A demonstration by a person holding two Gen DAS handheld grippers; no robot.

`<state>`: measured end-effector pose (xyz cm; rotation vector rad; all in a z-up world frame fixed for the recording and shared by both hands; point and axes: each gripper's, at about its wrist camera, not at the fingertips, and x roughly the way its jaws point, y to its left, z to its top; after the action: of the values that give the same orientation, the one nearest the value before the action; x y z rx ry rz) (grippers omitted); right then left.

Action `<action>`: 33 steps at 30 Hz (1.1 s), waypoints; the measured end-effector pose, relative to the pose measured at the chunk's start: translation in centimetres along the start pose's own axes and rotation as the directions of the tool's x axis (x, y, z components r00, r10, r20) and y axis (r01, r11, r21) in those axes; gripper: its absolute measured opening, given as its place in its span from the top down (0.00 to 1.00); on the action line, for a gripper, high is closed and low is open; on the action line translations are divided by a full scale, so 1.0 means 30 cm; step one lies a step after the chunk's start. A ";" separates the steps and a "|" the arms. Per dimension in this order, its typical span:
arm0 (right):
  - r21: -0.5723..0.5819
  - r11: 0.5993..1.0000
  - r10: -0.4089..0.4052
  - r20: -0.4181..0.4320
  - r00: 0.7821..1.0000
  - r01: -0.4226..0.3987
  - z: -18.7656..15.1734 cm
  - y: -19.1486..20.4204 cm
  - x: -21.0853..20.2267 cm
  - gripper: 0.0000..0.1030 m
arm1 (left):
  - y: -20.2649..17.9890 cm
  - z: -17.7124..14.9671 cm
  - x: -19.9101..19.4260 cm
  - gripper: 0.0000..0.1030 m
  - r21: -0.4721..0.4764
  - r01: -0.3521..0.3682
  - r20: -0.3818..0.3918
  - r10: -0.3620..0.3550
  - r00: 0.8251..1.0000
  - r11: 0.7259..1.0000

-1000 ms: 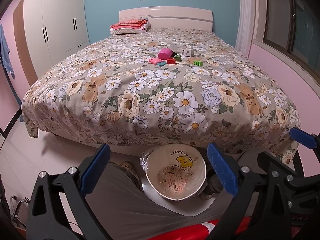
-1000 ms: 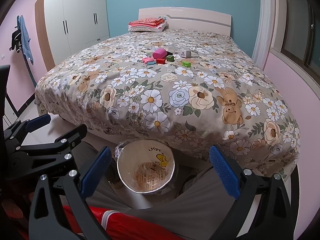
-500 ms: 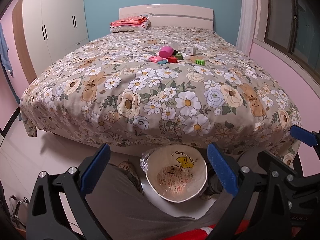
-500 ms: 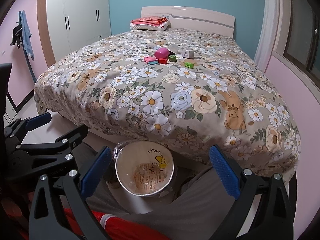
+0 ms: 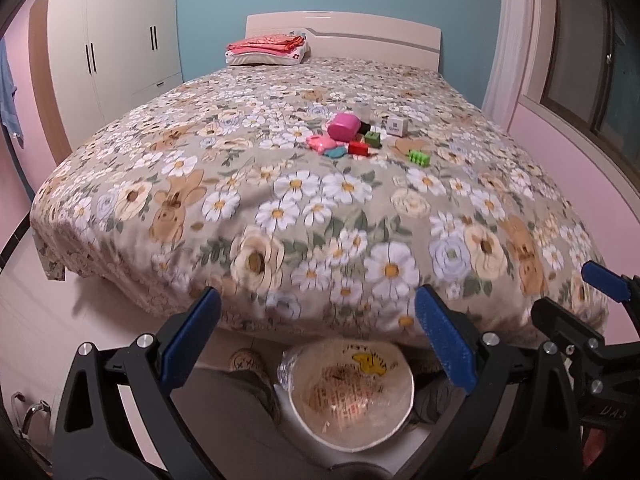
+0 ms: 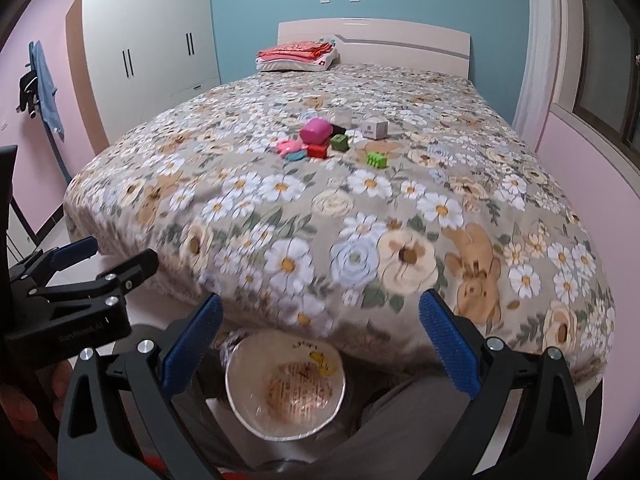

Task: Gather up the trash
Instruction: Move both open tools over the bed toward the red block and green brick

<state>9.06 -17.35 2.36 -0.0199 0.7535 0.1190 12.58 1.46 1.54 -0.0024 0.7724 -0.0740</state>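
We see the trash, a small group of colourful pieces [image 5: 352,138] with a pink cup [image 5: 343,126] and a white box [image 5: 397,126], on the flowered bed [image 5: 320,208], far ahead of both tools. Our left gripper [image 5: 316,344] and right gripper [image 6: 320,344] have their jaws wide apart and hold nothing. Just below them, on the floor, stands a lined bin [image 6: 285,386].
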 end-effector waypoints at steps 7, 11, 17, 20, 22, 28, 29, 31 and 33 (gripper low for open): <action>0.001 1.000 -0.009 -0.028 1.000 0.009 0.131 -0.083 0.139 0.03 | 0.013 0.164 0.172 0.08 -0.045 -0.013 -0.041 0.011 0.999 0.999; -0.006 1.000 -0.017 -0.038 0.999 0.016 0.193 -0.124 0.213 0.03 | 0.034 0.250 0.275 0.08 -0.087 -0.027 -0.069 0.021 0.997 0.996; -0.015 0.999 -0.039 -0.057 0.998 0.039 0.270 -0.186 0.325 0.03 | 0.051 0.383 0.420 0.08 -0.134 -0.048 -0.104 0.034 0.994 0.990; -0.019 0.999 -0.039 -0.069 0.997 0.038 0.305 -0.223 0.386 0.03 | 0.043 0.453 0.501 0.08 -0.158 -0.041 -0.123 0.021 0.992 0.987; -0.027 0.999 -0.041 -0.076 0.996 0.039 0.325 -0.239 0.426 0.03 | 0.033 0.484 0.549 0.08 -0.166 -0.039 -0.137 0.017 0.990 0.985; -0.048 0.999 0.008 -0.109 0.994 -0.013 0.396 -0.305 0.581 0.03 | -0.028 0.573 0.712 0.08 -0.118 0.010 -0.141 -0.026 0.990 0.993; -0.054 0.998 0.021 -0.111 0.994 -0.027 0.403 -0.313 0.601 0.03 | -0.040 0.585 0.732 0.08 -0.091 0.034 -0.130 -0.046 0.991 0.995; -0.073 0.996 0.046 -0.122 0.991 -0.055 0.420 -0.330 0.647 0.03 | -0.069 0.615 0.784 0.08 0.004 0.097 -0.107 -0.096 0.990 0.995; -0.091 0.992 0.073 -0.141 0.987 -0.087 0.442 -0.350 0.705 0.03 | -0.088 0.642 0.831 0.08 0.091 0.133 -0.094 -0.124 0.988 0.987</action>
<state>34.58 -24.85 -2.70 -0.0914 0.8860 0.2327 43.62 -3.34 -1.96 0.0436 0.8555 -0.2356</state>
